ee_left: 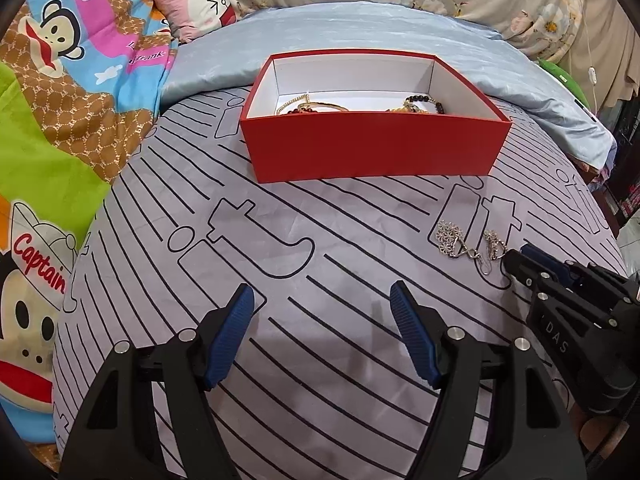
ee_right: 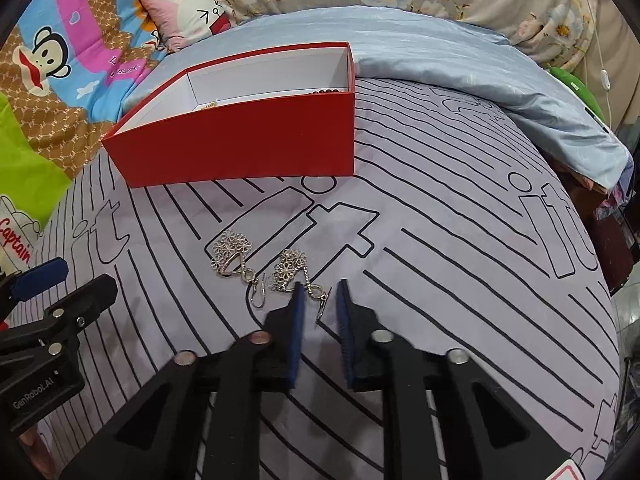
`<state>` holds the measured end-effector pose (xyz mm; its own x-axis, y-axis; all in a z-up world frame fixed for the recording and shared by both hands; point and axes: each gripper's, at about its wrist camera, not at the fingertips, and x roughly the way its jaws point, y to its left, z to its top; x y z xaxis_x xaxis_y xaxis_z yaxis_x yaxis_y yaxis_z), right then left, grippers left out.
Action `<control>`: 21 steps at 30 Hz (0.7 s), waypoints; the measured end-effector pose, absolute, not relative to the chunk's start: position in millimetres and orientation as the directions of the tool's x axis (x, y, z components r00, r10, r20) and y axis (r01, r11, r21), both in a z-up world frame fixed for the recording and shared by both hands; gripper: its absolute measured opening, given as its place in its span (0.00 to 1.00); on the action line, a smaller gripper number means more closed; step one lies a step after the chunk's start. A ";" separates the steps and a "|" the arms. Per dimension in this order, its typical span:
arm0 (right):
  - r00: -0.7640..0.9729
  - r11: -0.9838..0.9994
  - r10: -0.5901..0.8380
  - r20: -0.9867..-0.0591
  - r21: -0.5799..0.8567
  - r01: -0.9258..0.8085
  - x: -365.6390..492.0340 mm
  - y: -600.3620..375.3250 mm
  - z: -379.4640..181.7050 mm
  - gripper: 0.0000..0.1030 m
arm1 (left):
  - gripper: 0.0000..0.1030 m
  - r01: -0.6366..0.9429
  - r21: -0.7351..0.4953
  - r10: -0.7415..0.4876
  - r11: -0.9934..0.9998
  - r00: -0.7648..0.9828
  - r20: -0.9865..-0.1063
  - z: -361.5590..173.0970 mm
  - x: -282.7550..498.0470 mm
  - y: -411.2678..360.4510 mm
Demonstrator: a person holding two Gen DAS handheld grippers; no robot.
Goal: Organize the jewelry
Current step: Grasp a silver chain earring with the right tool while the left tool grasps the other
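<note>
A red box (ee_left: 372,148) with a white inside stands on the striped bedsheet; it also shows in the right wrist view (ee_right: 248,140). Bracelets and chains (ee_left: 320,106) lie in it. Two silver flower earrings lie on the sheet: one (ee_right: 234,256) to the left, one (ee_right: 294,272) right at my right gripper's tips. My right gripper (ee_right: 320,290) is partly open, its jaws on either side of the nearer earring's hook end. My left gripper (ee_left: 322,298) is open and empty over the sheet. Both earrings show in the left wrist view (ee_left: 456,242), (ee_left: 494,246).
The grey striped sheet (ee_left: 320,248) covers the bed. A light blue pillow (ee_left: 360,32) lies behind the box. A cartoon monkey blanket (ee_left: 60,120) lies on the left, with a small pink pillow (ee_left: 200,6) behind.
</note>
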<state>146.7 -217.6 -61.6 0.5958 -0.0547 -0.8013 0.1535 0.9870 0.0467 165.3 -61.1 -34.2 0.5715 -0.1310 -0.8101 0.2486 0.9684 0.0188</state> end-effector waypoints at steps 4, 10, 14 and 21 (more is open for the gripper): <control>0.598 0.984 -0.047 -0.800 0.065 0.165 142.3 -222.7 -60.4 0.07 | 0.65 0.255 0.011 -0.140 0.967 0.568 -0.811 -34.3 167.0 -67.6; 0.607 0.974 -0.040 -0.793 0.106 0.203 128.2 -236.1 -50.9 0.06 | 0.65 0.276 -0.020 -0.176 0.961 0.555 -0.813 -35.1 169.6 -83.8; 0.606 0.968 -0.032 -0.795 0.126 0.217 120.0 -242.7 -48.1 0.06 | 0.65 0.289 -0.046 -0.202 0.956 0.535 -0.820 -40.6 173.2 -100.4; 0.599 0.963 -0.018 -0.801 0.147 0.226 110.4 -248.9 -51.8 0.06 | 0.65 0.293 -0.054 -0.205 0.955 0.517 -0.831 -54.8 183.0 -127.3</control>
<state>110.4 -248.9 -51.8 0.5987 -0.0182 -0.8008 0.2262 0.9629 0.1473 183.0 -127.3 -54.8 0.5173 -0.2054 -0.8308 0.2930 0.9546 -0.0536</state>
